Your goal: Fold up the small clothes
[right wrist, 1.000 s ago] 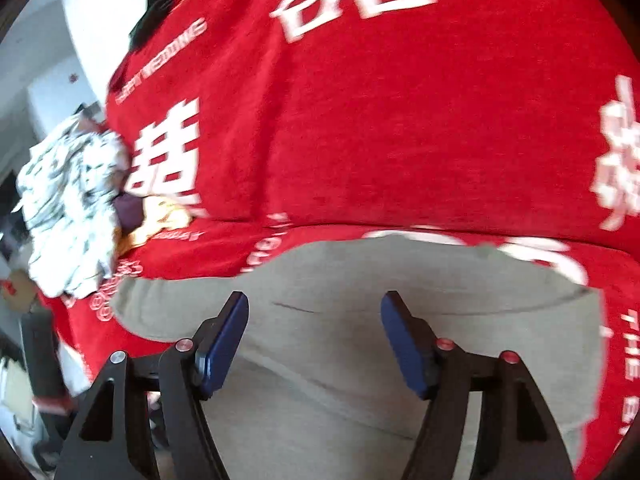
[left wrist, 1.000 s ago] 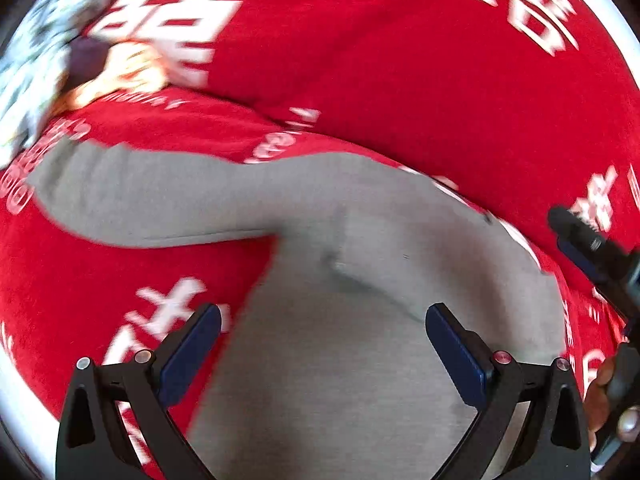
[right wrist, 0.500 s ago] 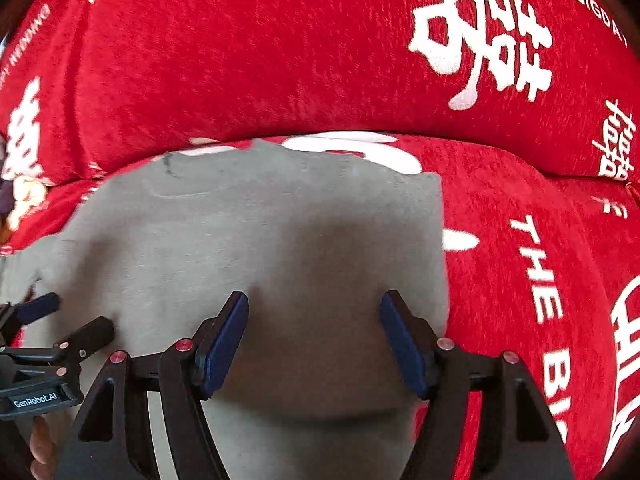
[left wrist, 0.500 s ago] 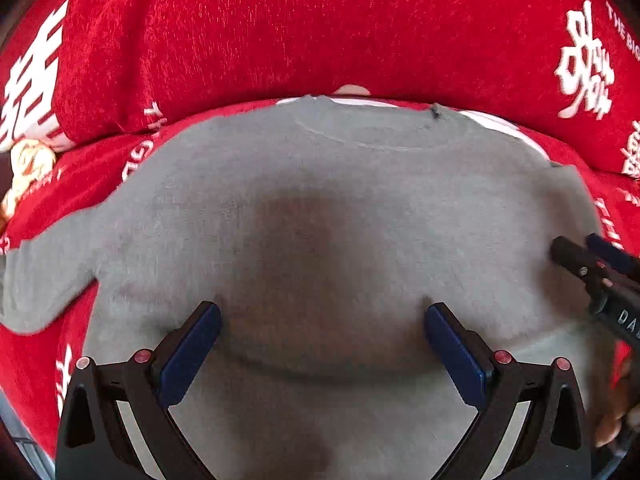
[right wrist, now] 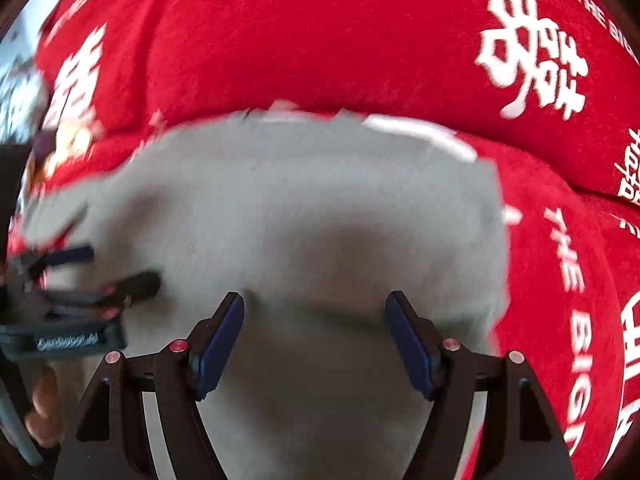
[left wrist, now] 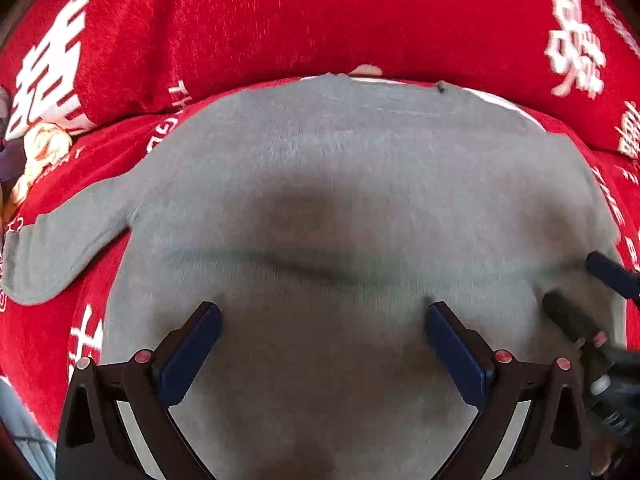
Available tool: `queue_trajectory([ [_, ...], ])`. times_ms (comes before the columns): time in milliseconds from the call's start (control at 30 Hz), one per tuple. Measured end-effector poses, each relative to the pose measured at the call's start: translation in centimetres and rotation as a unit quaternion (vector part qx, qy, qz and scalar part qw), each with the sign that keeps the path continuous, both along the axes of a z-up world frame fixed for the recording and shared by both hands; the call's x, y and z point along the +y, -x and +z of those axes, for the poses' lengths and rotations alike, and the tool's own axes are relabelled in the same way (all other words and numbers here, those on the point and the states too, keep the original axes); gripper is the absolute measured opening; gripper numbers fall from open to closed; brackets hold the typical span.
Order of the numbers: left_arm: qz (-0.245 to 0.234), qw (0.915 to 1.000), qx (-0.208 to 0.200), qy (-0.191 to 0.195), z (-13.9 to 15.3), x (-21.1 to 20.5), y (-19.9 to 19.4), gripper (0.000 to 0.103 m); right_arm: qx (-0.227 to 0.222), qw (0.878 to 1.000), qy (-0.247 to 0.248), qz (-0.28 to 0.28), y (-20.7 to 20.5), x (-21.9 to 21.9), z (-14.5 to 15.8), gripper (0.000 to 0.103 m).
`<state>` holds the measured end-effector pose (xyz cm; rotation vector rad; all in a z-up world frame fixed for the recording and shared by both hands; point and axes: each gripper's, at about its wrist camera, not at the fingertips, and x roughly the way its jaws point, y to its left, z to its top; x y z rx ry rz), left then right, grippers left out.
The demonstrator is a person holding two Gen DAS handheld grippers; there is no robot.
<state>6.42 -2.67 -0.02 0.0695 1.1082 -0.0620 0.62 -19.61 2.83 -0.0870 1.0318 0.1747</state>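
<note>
Grey sweater [left wrist: 360, 184] lies flat on red cover [left wrist: 280, 20], ready for folding; I hold left gripper [left wrist: 322, 338] and right gripper [right wrist: 314, 332] above it, fingers apart, empty.

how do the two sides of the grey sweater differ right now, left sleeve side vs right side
On the grey sweater, the left sleeve lies spread out over the red cover, its cuff plain to see. On the right side no sleeve sticks out; the edge runs straight, so the sleeve may be folded in or hidden. Both sides lie flat, and both the left gripper and the right gripper stand open above the body.
</note>
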Motion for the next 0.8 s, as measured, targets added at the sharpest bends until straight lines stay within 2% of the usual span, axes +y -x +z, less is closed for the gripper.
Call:
queue_trajectory([
  [67, -0.006, 0.9999, -0.008, -0.002, 0.2, 0.7, 2.3, 0.103, -0.043, 0.999, 0.023, 0.013, 3.3, 0.4, 0.1, 0.077],
  [200, -0.027, 0.9989, -0.037, -0.012, 0.8, 1.8, 6.5, 0.103, -0.064, 0.998, 0.005, 0.020, 8.5, -1.7, 0.2, 0.078],
  [233, -0.031, 0.9985, -0.042, -0.017, 1.0, 2.2, 7.9, 0.103, -0.064, 0.998, 0.003, 0.022, 9.6, -2.1, 0.3, 0.081],
  [367, -0.044, 0.9972, -0.054, -0.030, 1.2, 3.0, 11.2, 0.103, -0.072, 0.996, 0.032, 0.036, 13.9, -2.9, 0.6, 0.081],
  [433, -0.045, 0.9966, -0.058, -0.040, 1.9, 3.2, 13.2, 0.103, -0.045, 0.997, 0.041, 0.037, 15.7, -2.7, 0.7, 0.081],
  [500, -0.044, 0.9961, -0.070, -0.029, 2.1, 3.6, 14.9, 0.103, -0.043, 0.998, 0.036, 0.023, 18.1, -3.1, 0.9, 0.081],
  [600, -0.042, 0.9975, -0.049, -0.031, 0.4, 3.8, 16.0, 0.103, -0.023, 1.000, 0.000, -0.003, 20.0, -4.2, -0.2, 0.081],
  [700, -0.023, 0.9984, -0.051, 0.000, -0.2, 4.8, 16.6, 0.103, -0.034, 0.999, -0.006, -0.024, 21.5, -4.1, -0.4, 0.081],
  [733, -0.019, 0.9987, -0.046, 0.010, -0.2, 5.0, 16.6, 0.103, -0.032, 0.999, -0.009, -0.017, 21.7, -3.8, -0.4, 0.074],
  [767, -0.014, 0.9988, -0.044, 0.017, -0.3, 5.2, 16.5, 0.103, -0.039, 0.999, -0.009, -0.002, 22.1, -3.2, -0.3, 0.057],
  [800, -0.015, 0.9988, -0.044, 0.015, -0.3, 5.2, 16.5, 0.103, -0.046, 0.999, -0.005, 0.006, 22.3, -2.9, -0.2, 0.046],
])
